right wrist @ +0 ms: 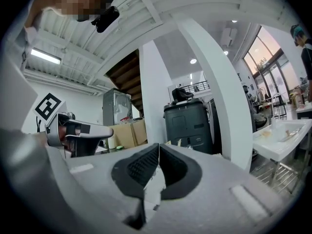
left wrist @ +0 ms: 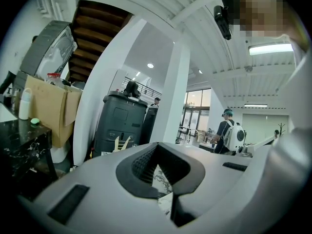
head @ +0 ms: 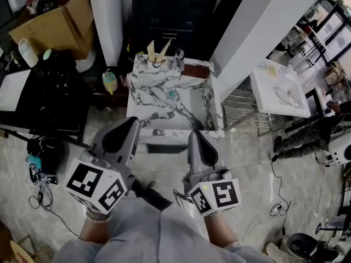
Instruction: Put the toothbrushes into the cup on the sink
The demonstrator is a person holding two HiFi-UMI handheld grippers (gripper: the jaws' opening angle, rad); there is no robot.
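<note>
Head view: the boxy, marble-veined sink (head: 137,92) has the cup (head: 157,63) at its back left corner, with pale toothbrushes (head: 159,49) sticking out. Your left gripper (head: 130,126) and right gripper (head: 196,137) hover side by side off its front edge, floor open around.

Left gripper view: ribbed jaws clenched, empty.

Right gripper view: same, pressed together on nothing.
</note>
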